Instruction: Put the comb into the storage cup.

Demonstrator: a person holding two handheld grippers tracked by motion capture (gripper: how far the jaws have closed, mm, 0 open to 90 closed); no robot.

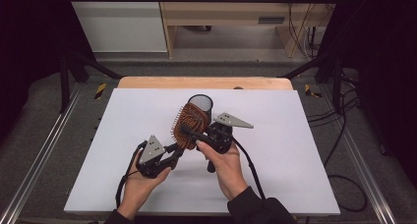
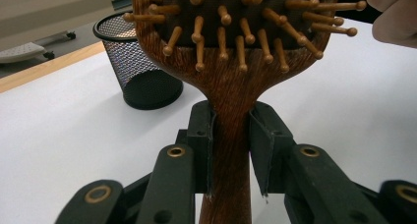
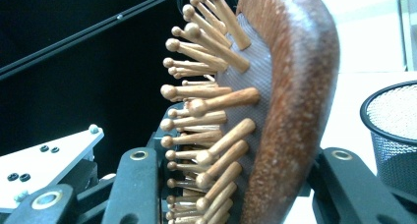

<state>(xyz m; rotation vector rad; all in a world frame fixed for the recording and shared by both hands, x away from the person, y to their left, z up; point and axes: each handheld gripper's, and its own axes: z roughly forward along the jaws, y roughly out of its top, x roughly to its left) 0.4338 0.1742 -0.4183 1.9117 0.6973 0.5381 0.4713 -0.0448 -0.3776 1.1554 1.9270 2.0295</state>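
White sheet [image 1: 275, 150] covers the table; wooden edge shows at the far side, dark framing and floor cables around it.

Object: wooden paddle hairbrush [image 1: 189, 123], held in the air over the middle of the sheet, just in front of a black mesh cup [image 1: 200, 104] standing upright.

Left gripper [image 1: 173, 153]: jaws clamped on the brush handle [image 2: 231, 150], just below where it widens into the head. In the left gripper view both pads sit flat on the wood.

Right gripper [image 1: 205, 135]: jaws drawn together across the brush head [image 3: 290, 111], one on the smooth back, the other on the pin side among the wooden pins [image 3: 206, 106].

Handling, judged:
- Solid wood, rigid, probably light to moderate in weight; will not flex under the jaws.
- Polished back looks slick and curved; a grip there may slide.
- Pins sit in a cushioned pad; squeezing them could bend or tilt them and gives an unsteady hold.
- Best hold is the handle neck: narrow, flat-sided, close to the head's weight.
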